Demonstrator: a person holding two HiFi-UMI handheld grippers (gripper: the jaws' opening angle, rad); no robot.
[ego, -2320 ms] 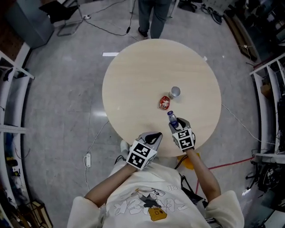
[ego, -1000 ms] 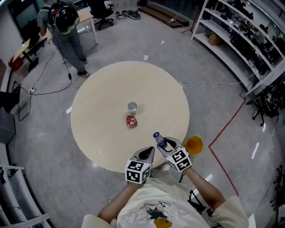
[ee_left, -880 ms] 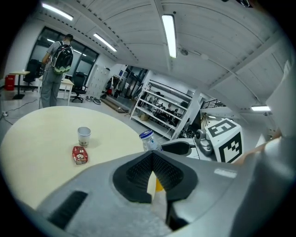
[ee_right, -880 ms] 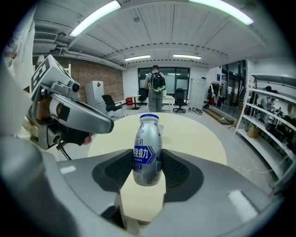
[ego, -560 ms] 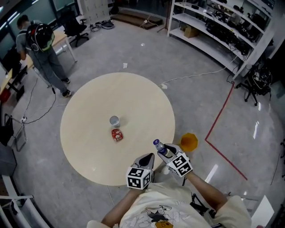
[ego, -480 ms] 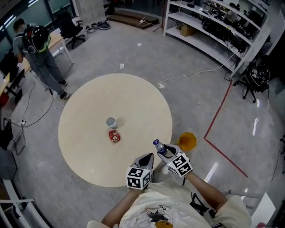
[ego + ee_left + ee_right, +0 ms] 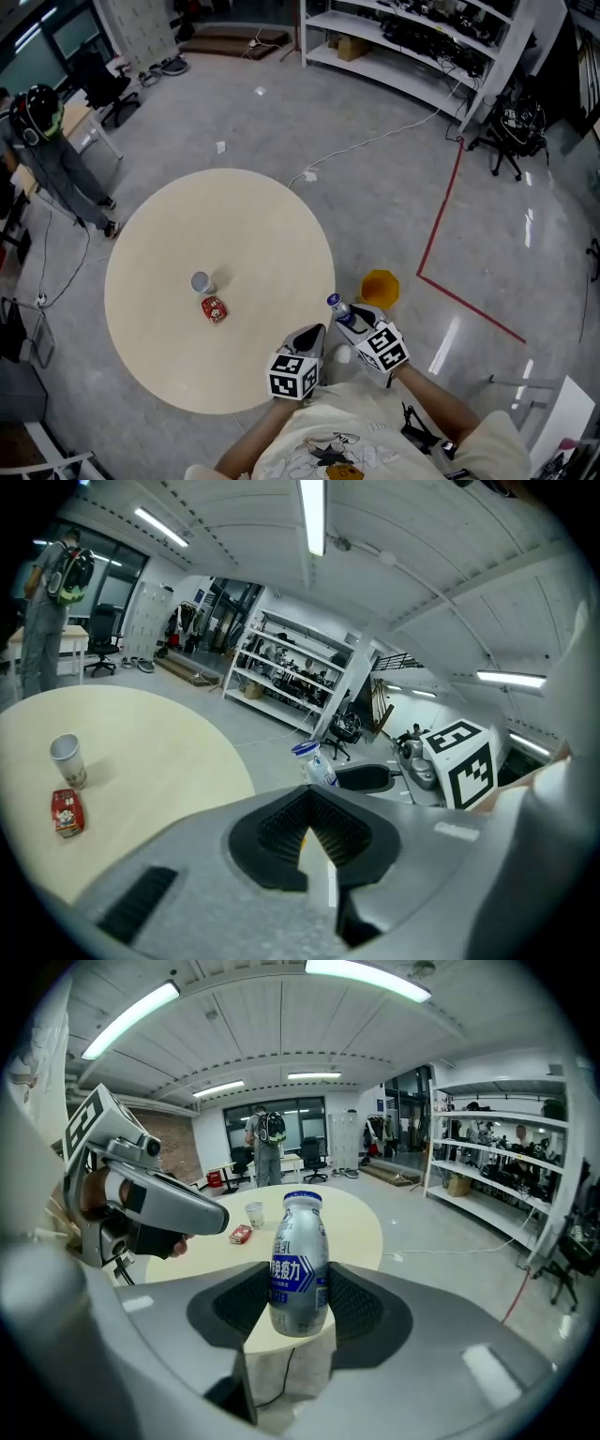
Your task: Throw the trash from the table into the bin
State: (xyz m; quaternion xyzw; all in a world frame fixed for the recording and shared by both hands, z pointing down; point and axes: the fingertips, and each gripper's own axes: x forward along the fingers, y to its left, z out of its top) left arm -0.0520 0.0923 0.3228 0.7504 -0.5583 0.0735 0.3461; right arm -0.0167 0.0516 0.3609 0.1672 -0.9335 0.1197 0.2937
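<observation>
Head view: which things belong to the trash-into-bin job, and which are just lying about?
Job: bottle clamped in the right gripper; paper cup and red packet on the round table; orange bin on the floor.
Lying about: white cable, red floor tape, shelving, black chair; a person stands beyond the table.

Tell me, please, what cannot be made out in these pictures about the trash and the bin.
The orange bin: contents, too small in the head view.
The bottle: body hidden by the right gripper in the head view; only its cap shows.
The red packet: print too small in every view.
The paper cup: whether empty, too small to tell.
</observation>
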